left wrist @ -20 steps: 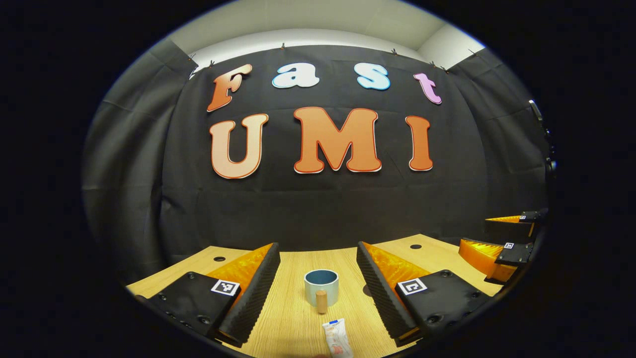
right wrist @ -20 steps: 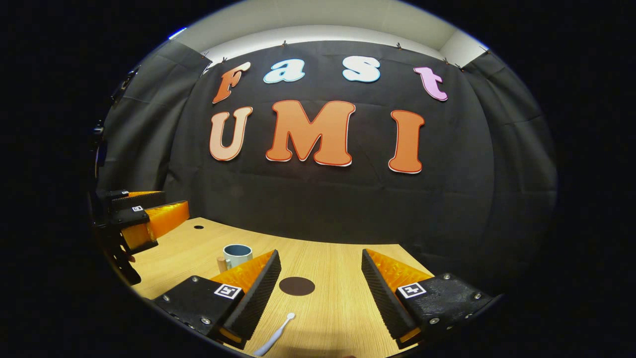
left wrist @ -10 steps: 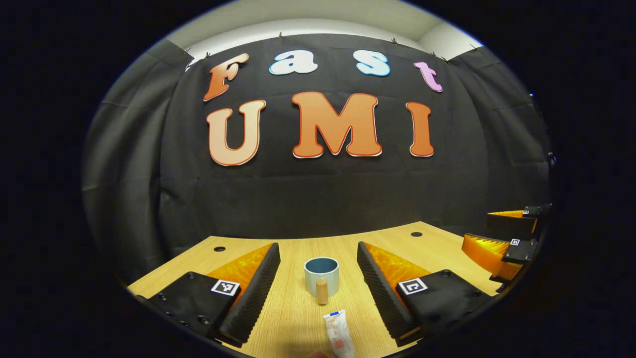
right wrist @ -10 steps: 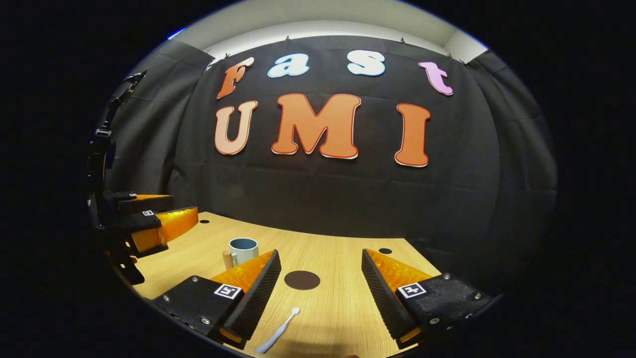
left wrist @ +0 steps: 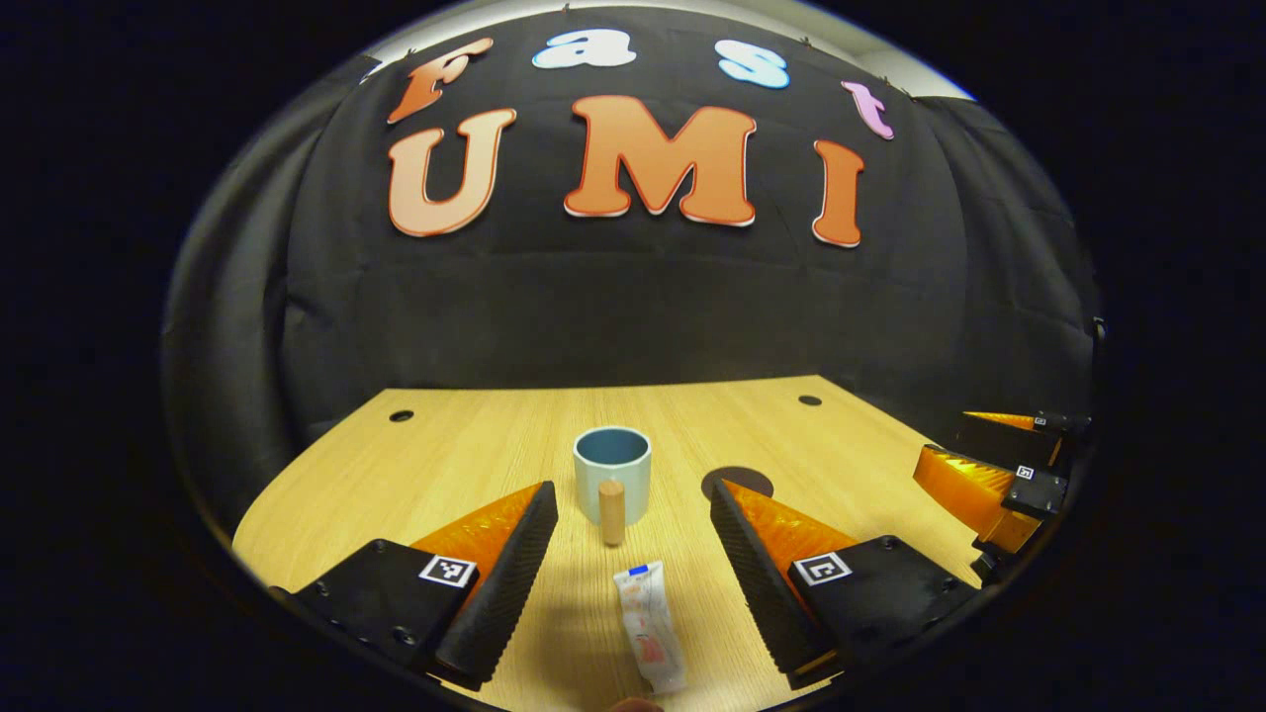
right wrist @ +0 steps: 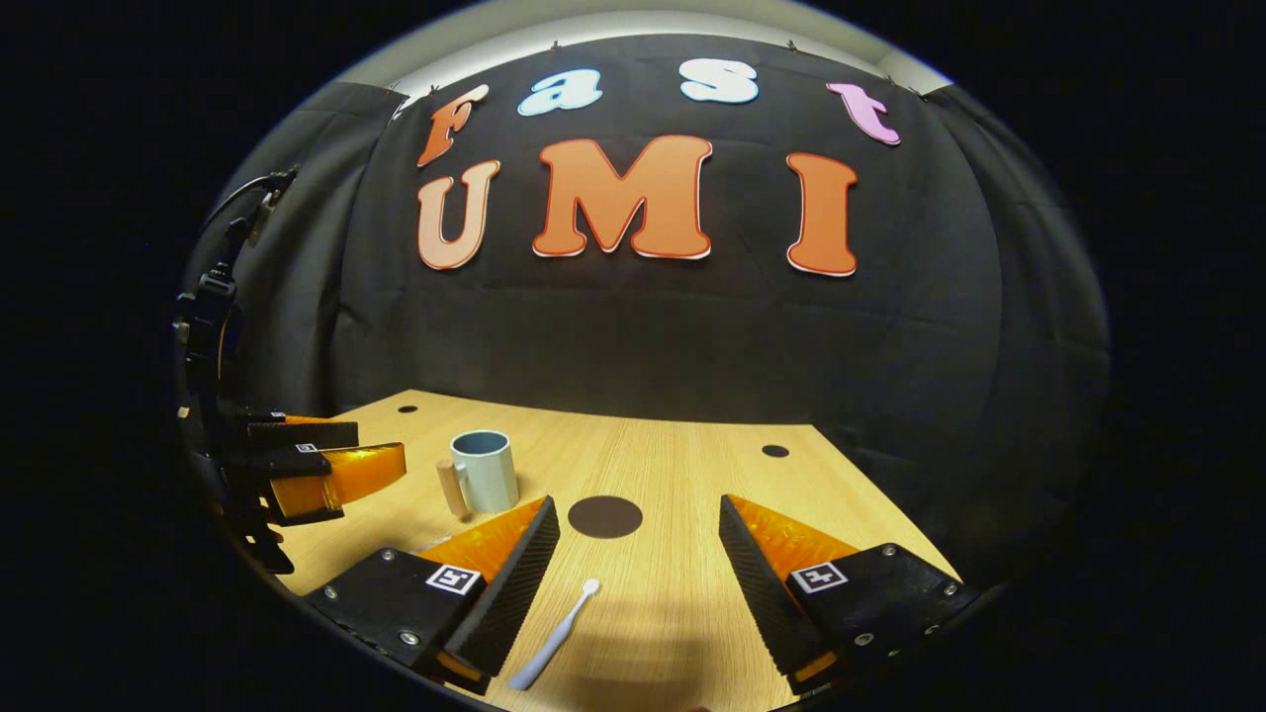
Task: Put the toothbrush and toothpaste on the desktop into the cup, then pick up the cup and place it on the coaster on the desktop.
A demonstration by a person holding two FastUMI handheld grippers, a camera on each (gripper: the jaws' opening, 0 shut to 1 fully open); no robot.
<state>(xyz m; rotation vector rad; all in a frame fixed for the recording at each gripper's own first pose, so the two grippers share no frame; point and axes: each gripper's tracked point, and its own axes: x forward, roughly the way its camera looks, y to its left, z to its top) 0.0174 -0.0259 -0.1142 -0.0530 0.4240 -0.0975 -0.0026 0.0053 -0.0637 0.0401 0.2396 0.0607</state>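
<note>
A pale blue cup (left wrist: 612,473) with a wooden handle (left wrist: 612,511) stands upright mid-table; in the right gripper view the cup (right wrist: 484,470) sits to the left. A white toothpaste tube (left wrist: 648,639) lies flat in front of the cup, between the fingers of my open left gripper (left wrist: 633,583), which hovers above it without touching. A white toothbrush (right wrist: 555,636) lies on the wood between the fingers of my open right gripper (right wrist: 638,583). The dark round coaster (right wrist: 604,516) lies just beyond the toothbrush; the coaster (left wrist: 737,480) is partly hidden by a finger in the left gripper view.
The wooden desktop (left wrist: 475,455) has small cable holes near its back edge (left wrist: 401,415) and ends at the black cloth wall. The other gripper appears at the right edge (left wrist: 999,475) of the left gripper view, and at the left edge (right wrist: 307,475) of the right gripper view.
Both cameras have tilted downward and risen, so more of the table shows. The cup, toothpaste, toothbrush and coaster have not moved. Both grippers stay open.
</note>
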